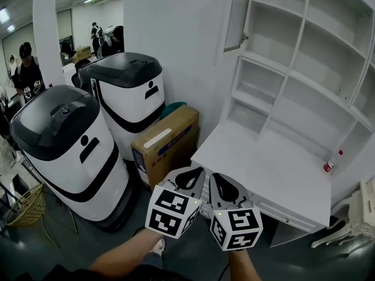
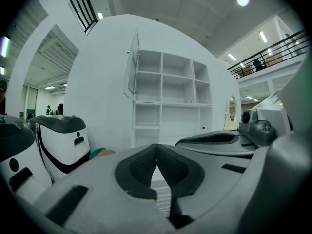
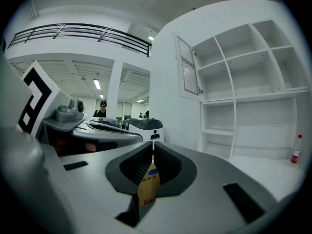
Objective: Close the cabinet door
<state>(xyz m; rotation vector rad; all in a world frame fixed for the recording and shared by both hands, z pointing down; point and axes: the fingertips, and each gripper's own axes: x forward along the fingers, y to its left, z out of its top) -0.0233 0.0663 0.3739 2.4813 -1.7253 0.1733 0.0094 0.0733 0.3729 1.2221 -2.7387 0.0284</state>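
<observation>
The white cabinet (image 1: 304,51) rises above a white desk top (image 1: 263,163). Its glass door (image 1: 237,16) stands swung open at the upper left, also visible in the left gripper view (image 2: 132,67) and the right gripper view (image 3: 187,67). Both grippers are held side by side low in the head view, short of the desk and well away from the door. My left gripper (image 1: 195,171) (image 2: 156,147) is shut with nothing in it. My right gripper (image 1: 214,177) (image 3: 152,147) is shut too; only the cardboard box behind shows through the slit under its pads.
Two white-and-black machines (image 1: 64,151) (image 1: 126,92) stand on the left with a cardboard box (image 1: 167,142) against the wall beside the desk. A small red-capped bottle (image 1: 330,164) sits on the desk at the right. A wicker basket (image 1: 26,206) lies at far left. People stand far back.
</observation>
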